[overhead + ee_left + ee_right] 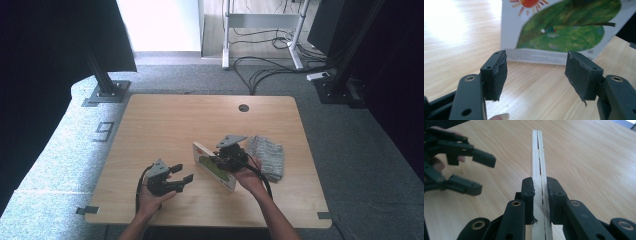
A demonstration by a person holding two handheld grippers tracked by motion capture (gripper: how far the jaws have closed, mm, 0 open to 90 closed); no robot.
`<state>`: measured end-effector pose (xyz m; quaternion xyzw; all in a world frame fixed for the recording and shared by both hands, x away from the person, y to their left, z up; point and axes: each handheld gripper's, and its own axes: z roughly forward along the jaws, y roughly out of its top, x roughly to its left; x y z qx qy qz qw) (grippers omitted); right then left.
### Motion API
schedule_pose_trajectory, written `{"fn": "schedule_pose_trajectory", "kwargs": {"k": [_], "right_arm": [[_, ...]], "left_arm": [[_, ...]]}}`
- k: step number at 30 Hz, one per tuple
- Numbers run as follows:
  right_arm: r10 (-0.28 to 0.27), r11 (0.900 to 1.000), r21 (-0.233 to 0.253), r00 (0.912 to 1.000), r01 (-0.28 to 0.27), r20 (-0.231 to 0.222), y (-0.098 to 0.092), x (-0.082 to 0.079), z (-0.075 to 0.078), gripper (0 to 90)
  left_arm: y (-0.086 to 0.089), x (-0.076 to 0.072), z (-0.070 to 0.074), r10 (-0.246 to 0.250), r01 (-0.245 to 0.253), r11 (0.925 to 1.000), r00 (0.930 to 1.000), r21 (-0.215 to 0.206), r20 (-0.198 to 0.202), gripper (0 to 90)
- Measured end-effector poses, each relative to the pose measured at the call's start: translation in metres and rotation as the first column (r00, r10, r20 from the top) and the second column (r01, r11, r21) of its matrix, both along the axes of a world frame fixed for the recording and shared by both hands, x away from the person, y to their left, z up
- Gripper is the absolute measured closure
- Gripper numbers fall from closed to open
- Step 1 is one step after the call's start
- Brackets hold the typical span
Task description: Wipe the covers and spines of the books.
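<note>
Right now the person's right gripper (223, 159) is clamped on a thin board book (214, 166), holding it up on its edge near the middle of the wooden table (165, 125). From the high view you get the layout: the book stands tilted on the tabletop, its green-and-white cover turned toward the left gripper (181, 173), which sits just beside it, nearer the table's front-left, with its jaws spread and nothing between them. A folded grey cloth (267, 155) lies flat just to the right of the right hand (248, 178), close to the table's right edge.

The right gripper view adds what the overhead angle cannot: the book (538, 165) seen edge-on, its stacked card pages slightly parted at the top, with the two black jaws of the right gripper (540, 188) pressed against either face. Off to that view's left, the left gripper (474, 173) hangs above the wood with its jaws apart.

The left gripper view gives the cover itself. The book (564, 32) faces the camera, showing a large green leaf on white and part of an orange sun at the top. The left gripper (536, 72) has its padded jaws wide, well short of the book's lower edge, with bare table between them.
</note>
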<state>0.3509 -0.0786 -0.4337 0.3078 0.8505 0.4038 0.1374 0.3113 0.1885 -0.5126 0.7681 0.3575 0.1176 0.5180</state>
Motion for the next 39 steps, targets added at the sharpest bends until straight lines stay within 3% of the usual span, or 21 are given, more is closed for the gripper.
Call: {"fn": "schedule_pose_trajectory", "kwargs": {"k": [7, 15, 25, 35, 39], "right_arm": [[0.088, 0.996, 0.005, 0.9961, -0.088, 0.003, 0.005, -0.002, 0.0, 76.4], [0.134, 0.991, -0.002, 0.991, -0.134, 0.011, 0.01, -0.002, -0.004, 76.4], [0.173, 0.985, 0.004, 0.9848, -0.173, 0.02, 0.014, -0.002, -0.008, 76.4], [0.218, 0.976, 0.004, 0.9752, -0.218, 0.036, 0.014, -0.003, -0.009, 76.3], [0.244, 0.969, 0.008, 0.9684, -0.245, 0.05, 0.013, -0.004, -0.005, 76.3]], "left_arm": [[0.008, 0.006, 0.001, 0.011, -0.011, 0.9999, 0.9999, 0.007, 0.009, 30.7], [0.011, 0.012, 0.0, 0.027, -0.027, 0.9996, 0.9996, -0.001, 0.003, 26.7], [0.014, 0.016, 0.002, 0.01, -0.01, 0.9994, 0.9999, -0.033, 0.009, 24.5], [0.012, 0.02, 0.004, -0.028, 0.028, 0.9995, 0.9994, -0.014, 0.018, 24.2], [0.008, 0.021, 0.01, -0.041, 0.041, 0.9991, 0.998, -0.005, 0.048, 24.0]]}}
